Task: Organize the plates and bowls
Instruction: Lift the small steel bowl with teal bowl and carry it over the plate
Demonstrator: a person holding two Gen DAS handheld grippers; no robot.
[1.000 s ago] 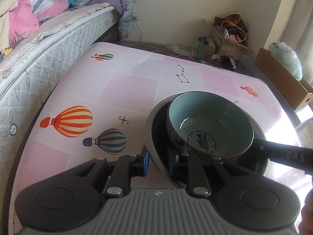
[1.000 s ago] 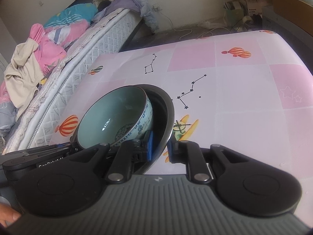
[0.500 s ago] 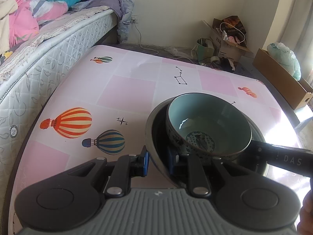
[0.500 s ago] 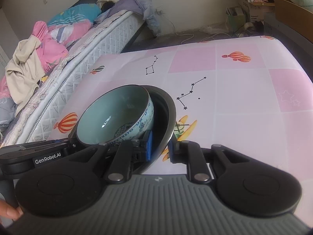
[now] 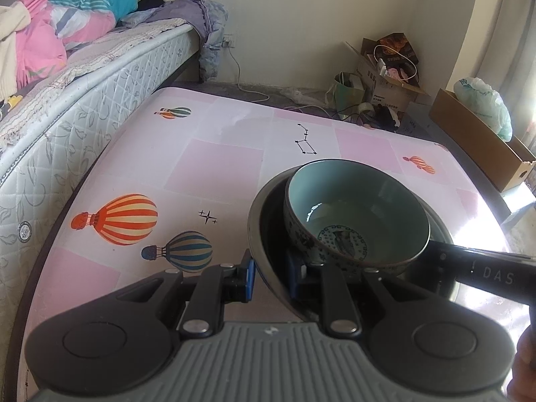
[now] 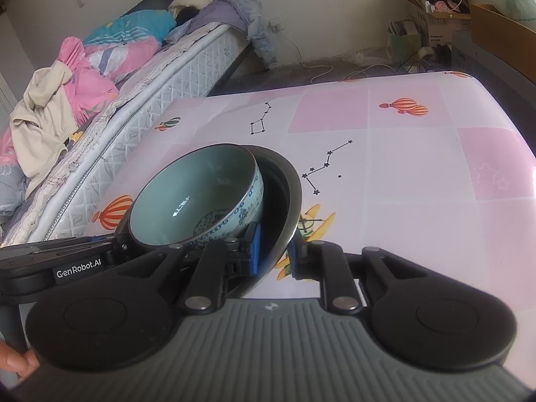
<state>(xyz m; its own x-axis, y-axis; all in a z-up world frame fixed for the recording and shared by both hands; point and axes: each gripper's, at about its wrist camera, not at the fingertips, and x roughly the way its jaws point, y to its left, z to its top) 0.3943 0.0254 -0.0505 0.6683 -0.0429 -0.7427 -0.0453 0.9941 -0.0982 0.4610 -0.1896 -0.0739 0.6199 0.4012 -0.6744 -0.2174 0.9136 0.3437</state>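
A pale teal bowl [image 5: 356, 214] with blue patterning on its outside sits nested inside a wider, dark metal bowl [image 5: 264, 234], leaning toward the metal bowl's left side. The teal bowl is empty apart from a round printed emblem at its bottom. The pair is over the near part of a table covered in a pink checked cloth [image 5: 214, 164] printed with hot-air balloons and star constellations; whether the metal bowl rests on the cloth or is lifted off it cannot be told.

Two handheld grippers hold the metal bowl from opposite sides. The left gripper [image 5: 271, 276] is clamped on the near-left rim, one blue pad outside the wall and one inside, beside the teal bowl. The right gripper [image 6: 273, 251] is pinched on the right rim the same way, its inner pad just beside the teal bowl's wall.

To the left a mattress [image 6: 160, 90] piled with clothes runs along the table. At the far wall, cardboard boxes [image 5: 385, 77] hold bags and clutter.
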